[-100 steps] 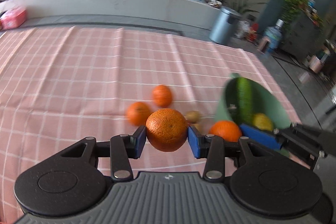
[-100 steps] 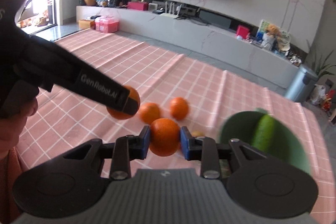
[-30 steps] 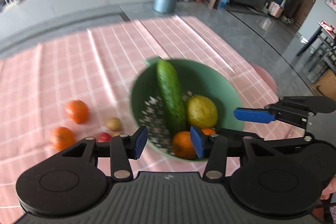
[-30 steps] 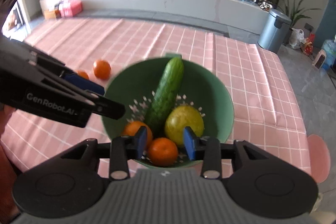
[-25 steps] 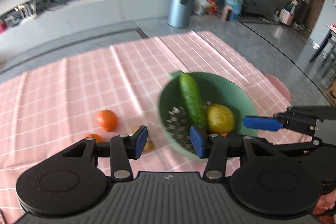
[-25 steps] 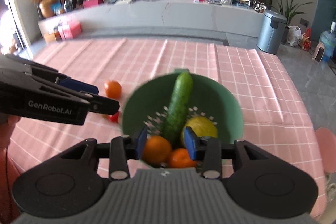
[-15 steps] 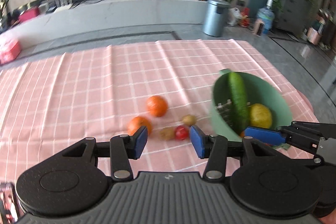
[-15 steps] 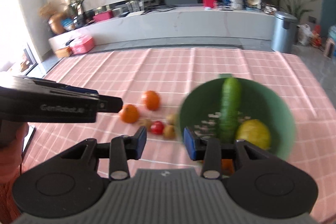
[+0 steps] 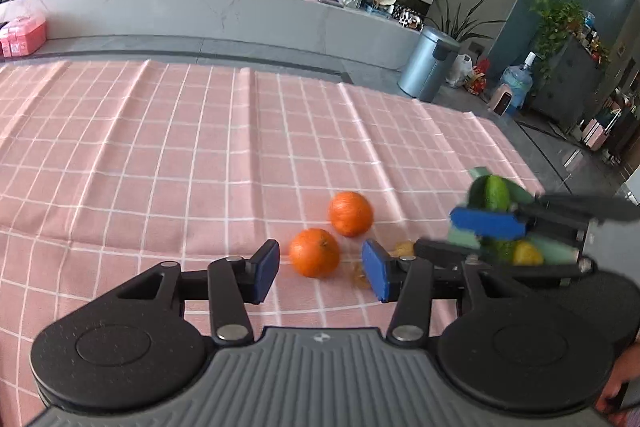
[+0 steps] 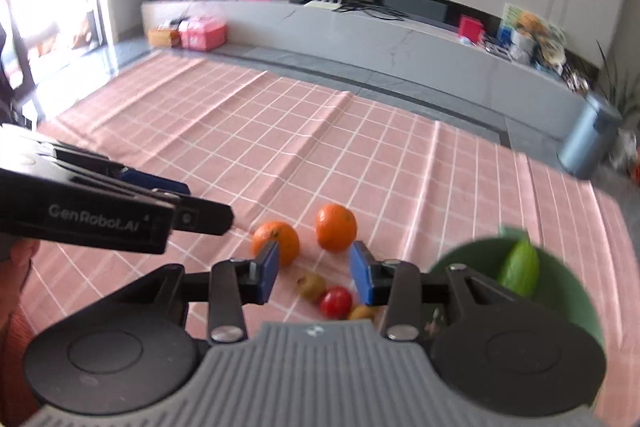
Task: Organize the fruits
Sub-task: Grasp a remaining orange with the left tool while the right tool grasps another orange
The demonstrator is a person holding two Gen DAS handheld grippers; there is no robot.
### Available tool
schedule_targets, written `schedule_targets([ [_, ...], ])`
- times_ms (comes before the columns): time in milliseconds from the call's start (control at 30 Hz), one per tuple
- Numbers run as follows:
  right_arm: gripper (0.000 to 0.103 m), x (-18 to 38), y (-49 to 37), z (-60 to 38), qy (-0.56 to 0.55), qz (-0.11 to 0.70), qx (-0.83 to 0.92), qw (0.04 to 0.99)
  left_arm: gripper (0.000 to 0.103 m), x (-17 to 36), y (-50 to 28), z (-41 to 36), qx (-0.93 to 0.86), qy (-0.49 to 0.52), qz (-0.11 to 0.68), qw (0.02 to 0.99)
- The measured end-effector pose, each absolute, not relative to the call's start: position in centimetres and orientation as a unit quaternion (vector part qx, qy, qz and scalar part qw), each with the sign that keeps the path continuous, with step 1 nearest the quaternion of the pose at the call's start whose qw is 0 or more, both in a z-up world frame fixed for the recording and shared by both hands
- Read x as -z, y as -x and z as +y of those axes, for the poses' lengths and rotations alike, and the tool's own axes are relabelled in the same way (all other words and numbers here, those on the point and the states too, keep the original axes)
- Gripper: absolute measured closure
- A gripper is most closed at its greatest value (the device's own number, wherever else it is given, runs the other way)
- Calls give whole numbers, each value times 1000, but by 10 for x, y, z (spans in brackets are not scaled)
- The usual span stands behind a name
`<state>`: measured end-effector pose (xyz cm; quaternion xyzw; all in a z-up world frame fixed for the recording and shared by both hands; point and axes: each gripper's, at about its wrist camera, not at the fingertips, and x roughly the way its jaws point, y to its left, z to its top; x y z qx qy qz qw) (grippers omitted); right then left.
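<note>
Two oranges lie on the pink checked tablecloth: a near one and a far one. My left gripper is open and empty, with the near orange just ahead between its fingers. My right gripper is open and empty, above a brown kiwi, a red tomato and a small yellow fruit. The green bowl at the right holds a cucumber and a lemon.
The tablecloth stretches far to the left and back. The right gripper's fingers cross in front of the bowl in the left wrist view. The left gripper's body fills the left of the right wrist view. A grey bin stands beyond the table.
Both grippers let their oranges go into the bowl, then swung left from the bowl to the loose fruit on the cloth. Both are now open and empty.
</note>
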<state>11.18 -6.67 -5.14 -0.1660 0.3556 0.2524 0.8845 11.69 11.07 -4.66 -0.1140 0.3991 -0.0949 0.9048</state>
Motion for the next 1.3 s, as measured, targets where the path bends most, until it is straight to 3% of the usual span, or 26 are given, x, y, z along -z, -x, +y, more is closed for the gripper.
schedule_targets([
  [200,68,68,-139,-53,237,360,-275,859,47,73,-129,116,106,144,418,891],
  [800,70,105,-206,-44,148,440,-270,844,47,100,-151,94,122,112,434,885],
  [867,69,109,-209,-42,147,443,-268,843,51,101,-153,94,122,111,434,886],
  [1000,66,111,-210,-39,154,439,-259,846,70,100,-151,95,113,113,430,888],
  [1167,66,115,-215,-40,157,448,-237,848,72,102,-150,105,108,147,432,883],
  [1300,66,119,-215,-35,178,450,-224,846,84,96,-145,107,100,148,428,886],
])
